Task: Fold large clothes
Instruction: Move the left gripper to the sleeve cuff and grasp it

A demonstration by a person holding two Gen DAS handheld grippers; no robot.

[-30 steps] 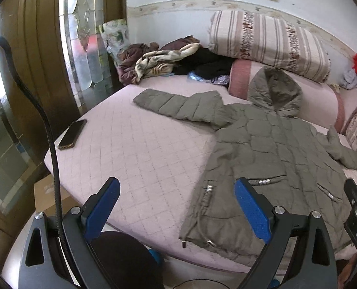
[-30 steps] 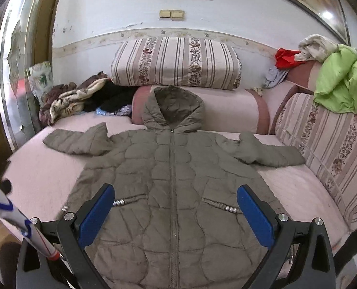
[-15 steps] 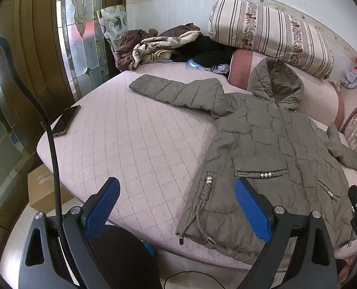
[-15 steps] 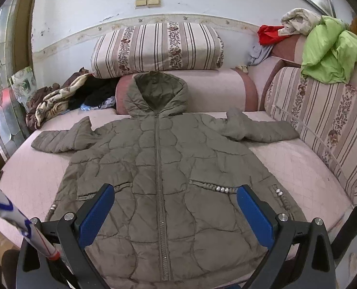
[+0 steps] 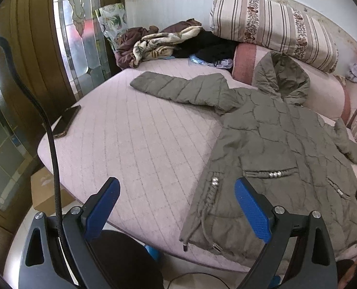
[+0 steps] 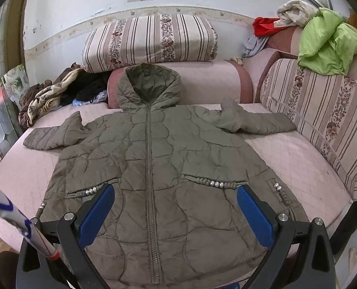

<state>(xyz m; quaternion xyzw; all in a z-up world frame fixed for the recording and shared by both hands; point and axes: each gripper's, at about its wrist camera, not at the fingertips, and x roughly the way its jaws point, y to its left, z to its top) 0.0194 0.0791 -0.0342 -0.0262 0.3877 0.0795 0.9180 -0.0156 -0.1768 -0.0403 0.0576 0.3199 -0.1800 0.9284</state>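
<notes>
An olive quilted hooded coat [image 6: 152, 168] is lying zipped and face up on a pink quilted bed [image 5: 130, 139], sleeves spread, hood resting against a pink bolster [image 6: 209, 84]. The left gripper [image 5: 176, 207] and right gripper [image 6: 176, 207] are hovering near its hem, fingers wide apart, holding nothing. A phone [image 5: 66, 120] is sitting at the bed's edge.

Olive-green quilted hooded jacket [image 6: 152, 168] on a pale pink quilted mattress [image 5: 130, 144].
Striped floral bolster cushion [image 6: 149, 41] in cream, brown and pink; lime-green crumpled cloth [image 6: 327, 41]; blue gripper pads [image 6: 95, 216].
</notes>
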